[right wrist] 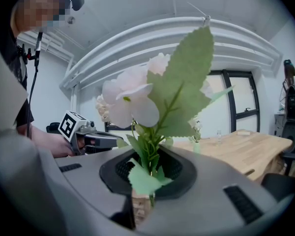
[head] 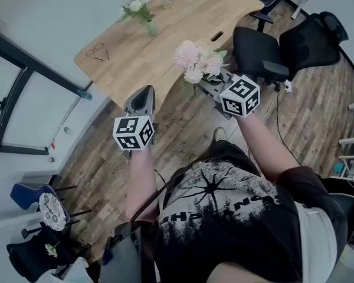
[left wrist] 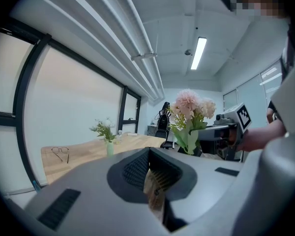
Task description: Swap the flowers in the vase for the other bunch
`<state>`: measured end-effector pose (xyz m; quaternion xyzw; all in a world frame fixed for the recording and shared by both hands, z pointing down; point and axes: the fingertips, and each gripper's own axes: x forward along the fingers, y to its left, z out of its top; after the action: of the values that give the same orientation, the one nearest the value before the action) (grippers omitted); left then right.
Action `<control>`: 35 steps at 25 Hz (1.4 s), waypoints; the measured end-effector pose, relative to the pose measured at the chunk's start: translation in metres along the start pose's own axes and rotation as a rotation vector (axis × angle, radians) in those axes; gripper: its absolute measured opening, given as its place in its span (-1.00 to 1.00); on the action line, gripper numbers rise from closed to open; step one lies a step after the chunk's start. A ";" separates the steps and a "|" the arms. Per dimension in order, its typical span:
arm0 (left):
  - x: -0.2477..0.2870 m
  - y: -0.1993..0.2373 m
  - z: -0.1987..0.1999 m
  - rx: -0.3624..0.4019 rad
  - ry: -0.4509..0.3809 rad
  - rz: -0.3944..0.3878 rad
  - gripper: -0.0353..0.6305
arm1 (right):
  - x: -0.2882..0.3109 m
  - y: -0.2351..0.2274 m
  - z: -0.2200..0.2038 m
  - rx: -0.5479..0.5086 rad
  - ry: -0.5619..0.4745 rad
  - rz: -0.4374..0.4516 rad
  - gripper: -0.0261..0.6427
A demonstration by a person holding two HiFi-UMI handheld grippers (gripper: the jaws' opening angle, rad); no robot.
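The pink bunch (head: 197, 61) is pinched at its stems by the right gripper (right wrist: 146, 191), well apart from the vase (head: 151, 28); the left gripper (left wrist: 155, 193) is pressed together, empty. The bunch is judged light and crushable, best held low on the stems.

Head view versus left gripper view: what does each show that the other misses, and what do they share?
Only the head view: the plank floor, and the marker cube on the left gripper. Only the left gripper view: the ceiling strip light and that gripper's shut, empty jaws. Both: the wooden table, the small vase of white flowers, the eyeglasses, and the pink bunch clamped in the right gripper.
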<state>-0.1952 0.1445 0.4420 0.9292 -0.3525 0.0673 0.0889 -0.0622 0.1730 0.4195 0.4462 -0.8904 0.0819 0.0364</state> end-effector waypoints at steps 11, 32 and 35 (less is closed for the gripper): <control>0.043 0.006 -0.004 -0.004 0.021 -0.017 -0.85 | 0.011 -0.037 -0.003 0.027 -0.007 0.001 -0.76; 0.198 0.022 0.023 -0.048 0.020 0.081 -0.85 | 0.060 -0.195 0.021 0.016 0.029 0.144 -0.76; 0.222 0.025 0.029 -0.052 0.019 0.107 -0.85 | 0.067 -0.220 0.024 0.014 0.037 0.173 -0.76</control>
<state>-0.0451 -0.0227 0.4584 0.9057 -0.4025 0.0716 0.1125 0.0736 -0.0134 0.4301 0.3663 -0.9242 0.0993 0.0425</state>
